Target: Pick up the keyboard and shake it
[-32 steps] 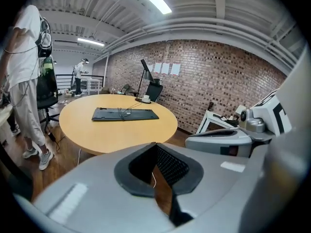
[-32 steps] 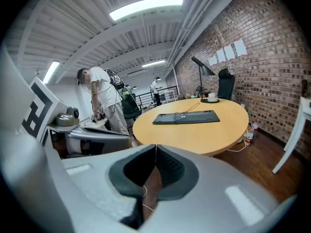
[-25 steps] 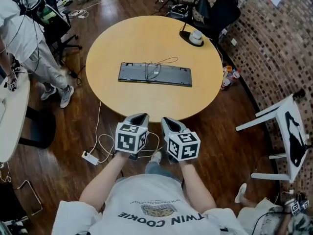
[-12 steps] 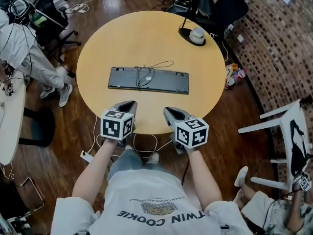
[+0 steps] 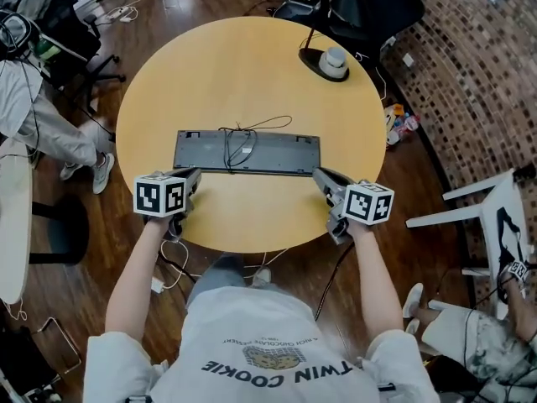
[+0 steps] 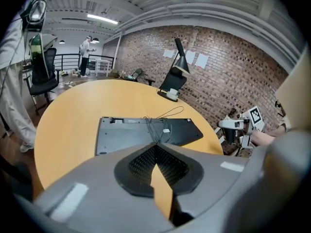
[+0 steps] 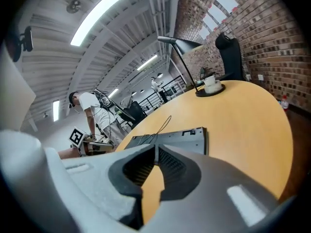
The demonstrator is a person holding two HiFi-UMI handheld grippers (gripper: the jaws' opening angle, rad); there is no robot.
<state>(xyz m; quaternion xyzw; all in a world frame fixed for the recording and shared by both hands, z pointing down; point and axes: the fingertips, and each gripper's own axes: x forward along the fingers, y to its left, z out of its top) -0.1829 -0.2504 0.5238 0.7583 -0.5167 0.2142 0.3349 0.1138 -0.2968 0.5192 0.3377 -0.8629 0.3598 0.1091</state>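
Dark grey keyboard (image 5: pixel 285 154); tan table (image 5: pixel 252 65); red-brown brick-patterned wall (image 6: pixel 228 57)

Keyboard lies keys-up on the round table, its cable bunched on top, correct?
No: the keyboard lies underside-up, flat back showing, no keys; the left gripper view shows it. It is on the round table, cable bunched on top.

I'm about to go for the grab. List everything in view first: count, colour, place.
table: 1, light wood, round, centre
keyboard: 1, dark grey, underside up, mid-table
cable: 1, black, looped on the keyboard
desk lamp: 1, black, table's far right edge
office chair: 1, black, beyond the lamp
white chair: 1, floor at right
bystander: 1, pale clothes, far left
left tongs: 1, grey, shut, empty, near keyboard's left end
right tongs: 1, grey, jaws just opening, empty, near keyboard's right end
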